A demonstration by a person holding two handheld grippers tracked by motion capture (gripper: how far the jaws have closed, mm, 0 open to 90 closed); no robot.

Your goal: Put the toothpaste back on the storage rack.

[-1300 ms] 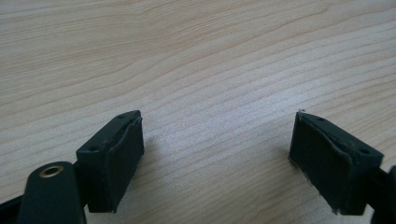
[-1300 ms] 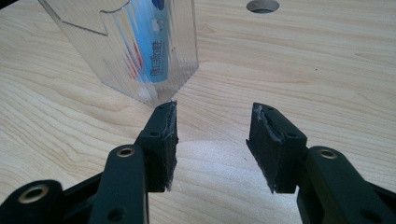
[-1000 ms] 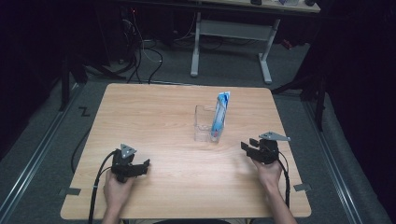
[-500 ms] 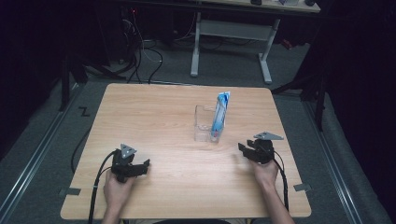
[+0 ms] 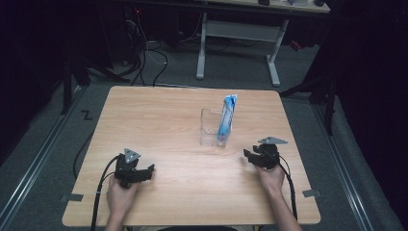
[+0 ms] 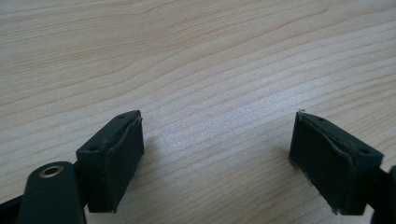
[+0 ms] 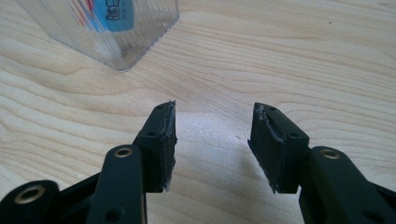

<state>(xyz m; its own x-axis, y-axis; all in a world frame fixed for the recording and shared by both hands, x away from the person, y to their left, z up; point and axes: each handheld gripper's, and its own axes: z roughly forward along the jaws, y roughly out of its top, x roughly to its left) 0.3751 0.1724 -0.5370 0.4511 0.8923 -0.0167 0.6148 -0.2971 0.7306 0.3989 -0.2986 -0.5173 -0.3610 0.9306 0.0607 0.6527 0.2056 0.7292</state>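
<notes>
Right gripper (image 5: 250, 156) has just been opening its jaws, nothing between them, and it's drifted down-left since a second ago, off the clear container (image 5: 212, 127) holding the blue tube (image 5: 226, 118) mid-table. Looks done. Left gripper (image 5: 146, 172) sits open too.

Room dark, light falls on the wood table (image 5: 159, 115) alone. Grey floor (image 5: 43, 159). White-legged desk (image 5: 238, 36) at 12 o'clock, cables (image 5: 151, 53) at 11, floor rail (image 5: 29, 180) at 9.
</notes>
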